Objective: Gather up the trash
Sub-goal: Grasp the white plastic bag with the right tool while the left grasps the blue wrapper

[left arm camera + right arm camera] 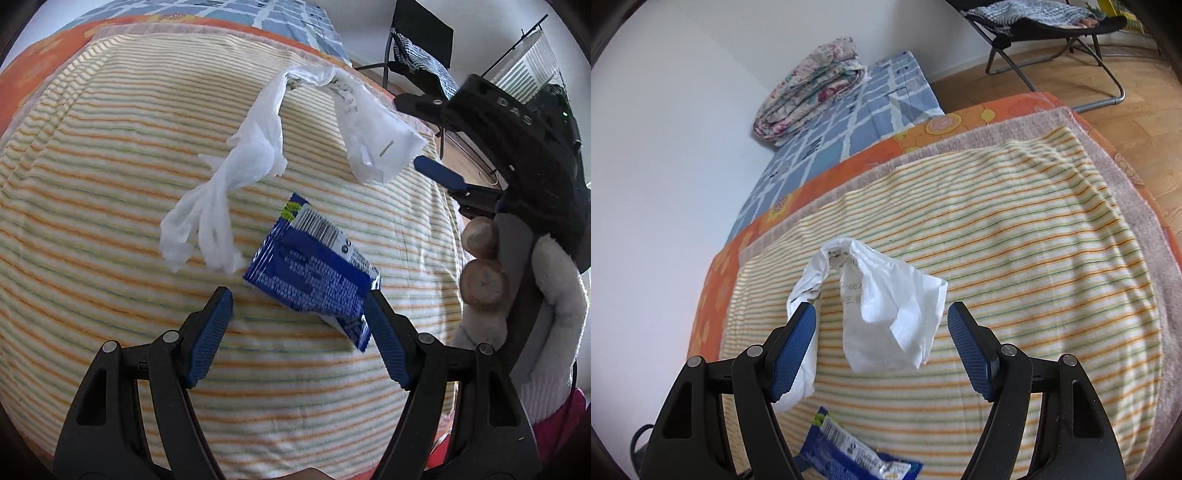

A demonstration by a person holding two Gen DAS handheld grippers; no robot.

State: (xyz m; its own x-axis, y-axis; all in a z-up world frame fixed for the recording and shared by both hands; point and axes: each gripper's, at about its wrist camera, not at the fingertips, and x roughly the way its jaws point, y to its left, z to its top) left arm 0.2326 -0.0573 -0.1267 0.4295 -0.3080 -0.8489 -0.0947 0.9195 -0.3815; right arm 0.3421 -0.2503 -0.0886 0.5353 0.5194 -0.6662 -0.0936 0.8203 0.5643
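Blue wrapper (314, 273) lies flat on the striped towel (110, 184), just ahead of the left gripper (299, 317), whose jaws stand released and empty, one pad at the wrapper's edge. Right gripper (882, 339) is likewise released, straddling the crumpled white bag (886, 314) beyond the wrapper. Risk, as judged: pads closing low could pinch towel along with trash.

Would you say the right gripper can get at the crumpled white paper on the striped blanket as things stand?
Probably yes. The right gripper is open, and the crumpled white paper lies on the striped blanket between and just beyond its fingers, with nothing over it. The blue wrapper lies nearer the camera, out of the way.
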